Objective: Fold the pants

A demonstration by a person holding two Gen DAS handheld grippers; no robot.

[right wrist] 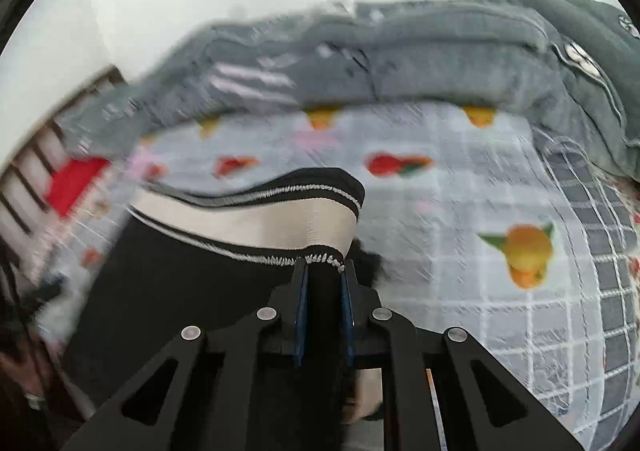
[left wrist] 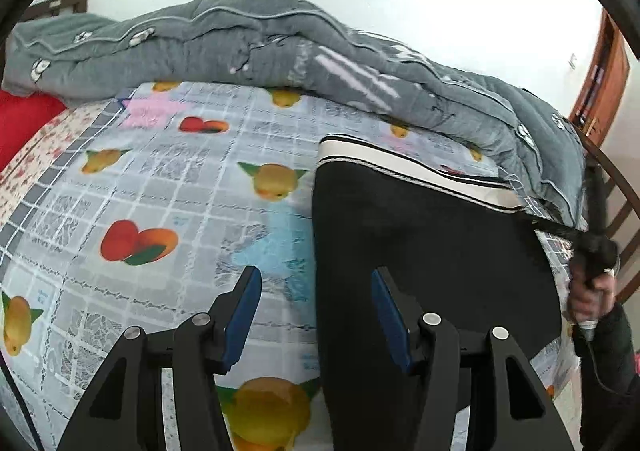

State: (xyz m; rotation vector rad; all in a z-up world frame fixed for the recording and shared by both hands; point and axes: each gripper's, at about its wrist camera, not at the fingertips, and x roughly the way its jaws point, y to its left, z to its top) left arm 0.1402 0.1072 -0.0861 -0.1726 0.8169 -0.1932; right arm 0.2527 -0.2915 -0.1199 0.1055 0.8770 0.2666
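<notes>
Black pants (left wrist: 432, 251) with a white striped waistband (left wrist: 408, 167) lie flat on a fruit-patterned bed sheet (left wrist: 168, 187). My left gripper (left wrist: 316, 285) is open just above the pants' left edge, and its blue pads (left wrist: 244, 307) hold nothing. In the right wrist view my right gripper (right wrist: 324, 269) is shut on the black cloth right below the waistband (right wrist: 260, 219), lifting that corner. The left wrist view shows the right gripper (left wrist: 576, 237) at the pants' far right corner, held by a hand (left wrist: 588, 299).
A rumpled grey quilt (left wrist: 280, 47) is heaped along the far side of the bed, right behind the waistband. A red pillow (left wrist: 24, 123) lies at the left. Wooden rails (left wrist: 624, 187) and a wooden door (left wrist: 608, 79) stand at the right.
</notes>
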